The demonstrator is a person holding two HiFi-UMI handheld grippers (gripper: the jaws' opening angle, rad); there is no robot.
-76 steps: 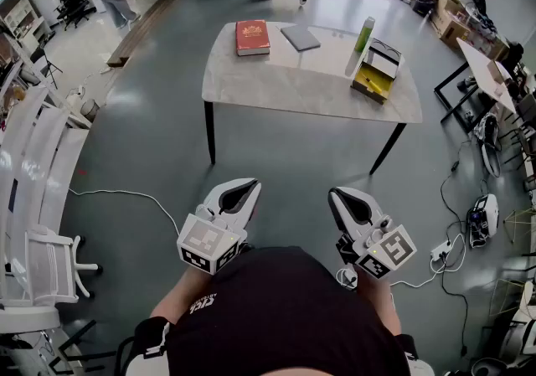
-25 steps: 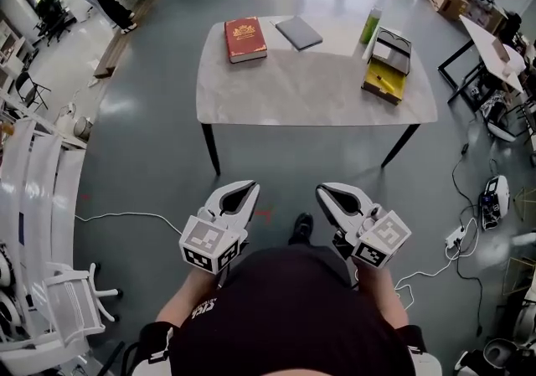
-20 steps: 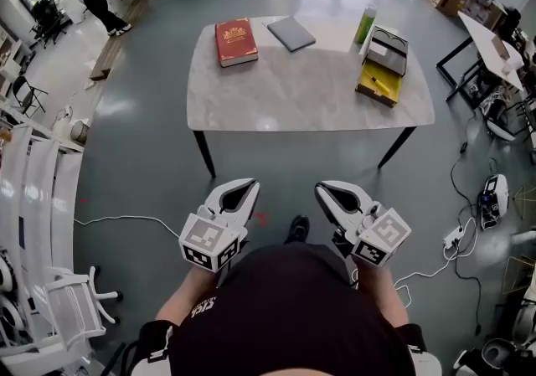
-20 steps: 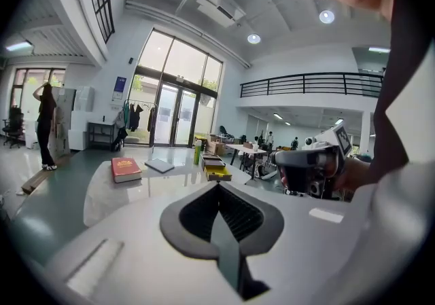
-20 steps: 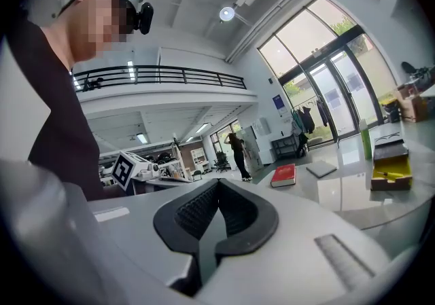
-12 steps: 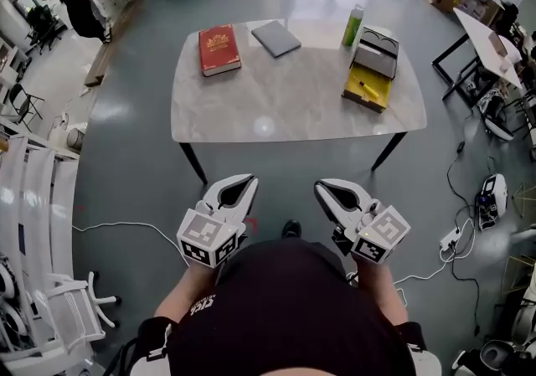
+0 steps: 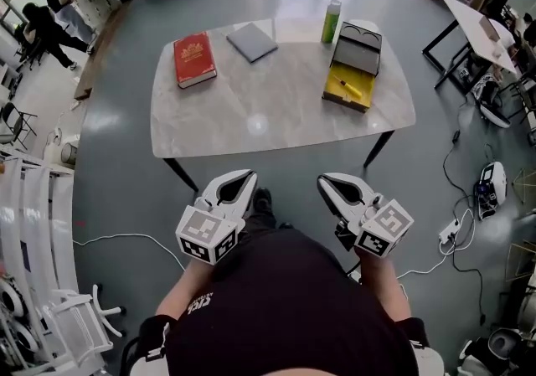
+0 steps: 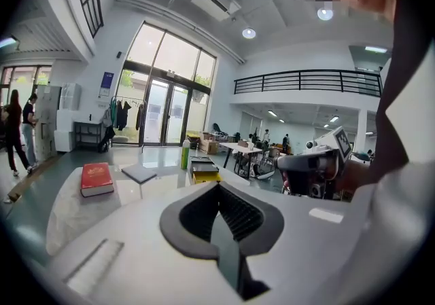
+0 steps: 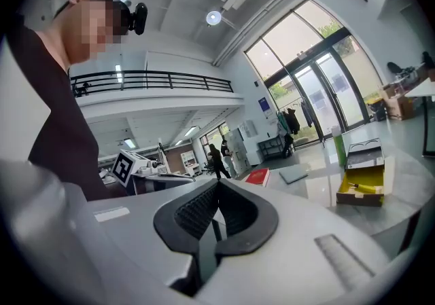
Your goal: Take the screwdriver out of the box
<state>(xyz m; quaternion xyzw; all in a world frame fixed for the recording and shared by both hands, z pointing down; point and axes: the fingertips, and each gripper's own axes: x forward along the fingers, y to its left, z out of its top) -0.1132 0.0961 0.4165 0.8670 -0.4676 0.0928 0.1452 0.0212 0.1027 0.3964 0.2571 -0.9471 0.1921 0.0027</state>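
My left gripper [image 7: 239, 179] and right gripper [image 7: 330, 184] both have their jaws pressed together with nothing between them. Over the last seconds the pale stone-topped table [image 7: 251, 119] has drawn nearer, and its near edge is now just ahead of both grippers. The open yellow cardboard box [image 7: 336, 96], with the yellow-handled screwdriver [image 7: 351, 87] lying inside, sits toward the table's far right corner, well apart, so I judge the approach unfinished.
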